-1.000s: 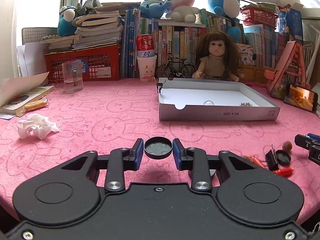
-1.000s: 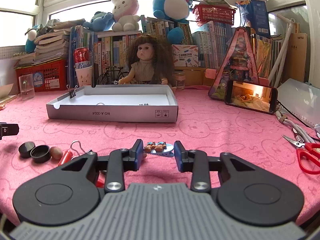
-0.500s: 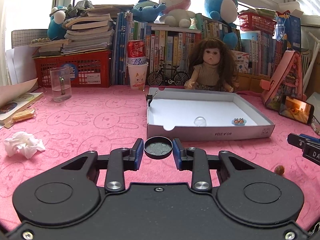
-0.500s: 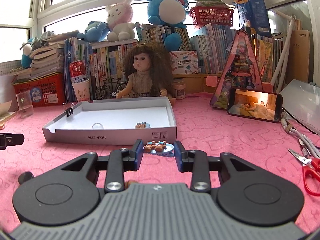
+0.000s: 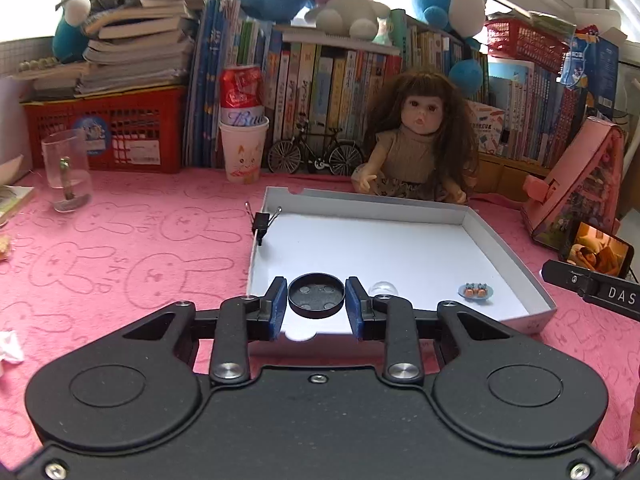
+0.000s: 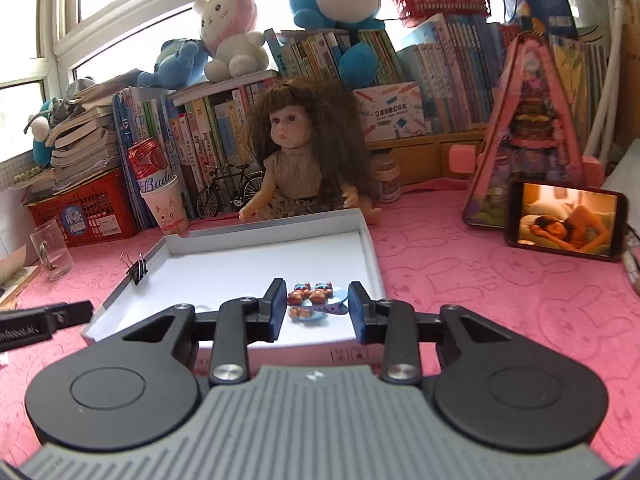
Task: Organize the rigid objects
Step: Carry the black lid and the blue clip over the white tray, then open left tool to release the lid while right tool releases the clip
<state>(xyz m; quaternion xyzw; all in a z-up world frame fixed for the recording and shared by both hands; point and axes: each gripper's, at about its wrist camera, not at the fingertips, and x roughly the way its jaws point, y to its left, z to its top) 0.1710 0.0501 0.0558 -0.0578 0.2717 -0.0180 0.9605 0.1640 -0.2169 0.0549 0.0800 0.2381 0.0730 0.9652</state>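
Here we hold a black cap (image 5: 316,295) clamped in our left gripper (image 5: 316,300) above the near-left corner of the white tray (image 5: 502,240), while our right gripper (image 6: 318,300) grips a bear clip (image 6: 314,296) over the near edge. Already in the tray lie a clear dome (image 5: 383,288) and another bear clip (image 5: 475,291); a binder clip (image 5: 262,222) bites its left wall.

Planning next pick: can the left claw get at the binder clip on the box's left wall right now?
Probably not yet. The left claw is shut on a black cap. The path to the clip looks free over open box floor, once the cap is dropped.
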